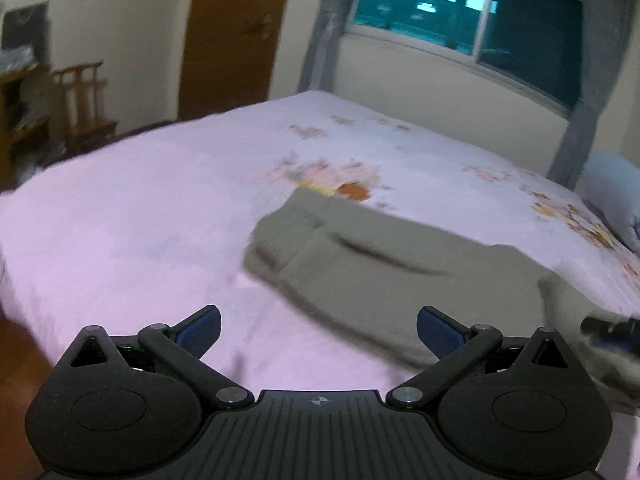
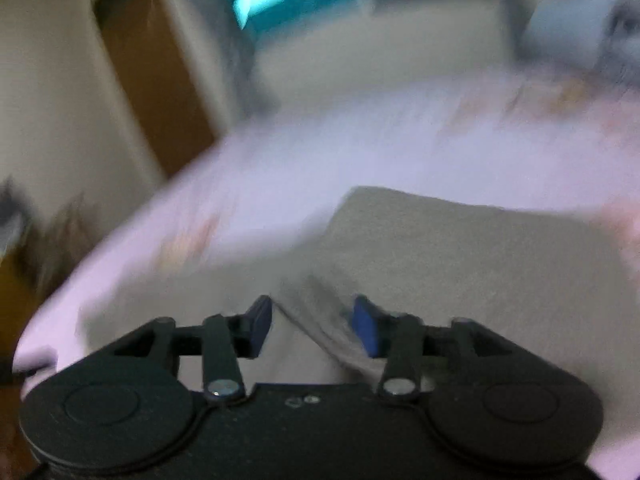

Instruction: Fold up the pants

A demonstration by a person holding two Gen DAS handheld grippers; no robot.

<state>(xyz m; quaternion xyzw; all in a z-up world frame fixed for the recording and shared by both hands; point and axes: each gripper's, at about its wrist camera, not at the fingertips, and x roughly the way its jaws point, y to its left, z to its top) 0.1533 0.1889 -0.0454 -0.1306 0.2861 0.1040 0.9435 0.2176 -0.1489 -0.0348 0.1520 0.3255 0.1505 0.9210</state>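
Soft, limp olive-grey cotton pants point(image 1: 360, 256) lie on the pink bed point(image 1: 132, 216); both tools, left point(image 1: 319, 330) and right point(image 2: 313, 326), hang released; hems offer best hold.

Place: a bedroom in a home.
Bed point(image 1: 160, 208): taking up most of the room, wearing a pink floral cover.
Pillow point(image 1: 612, 196): lying at the bed's far right end.
Window point(image 1: 472, 12): glowing blue-green, grey curtains point(image 1: 324, 28) hanging beside it.
Door point(image 1: 236, 36): brown wood, standing shut.
Wooden chair point(image 1: 86, 100): sitting by the left wall.
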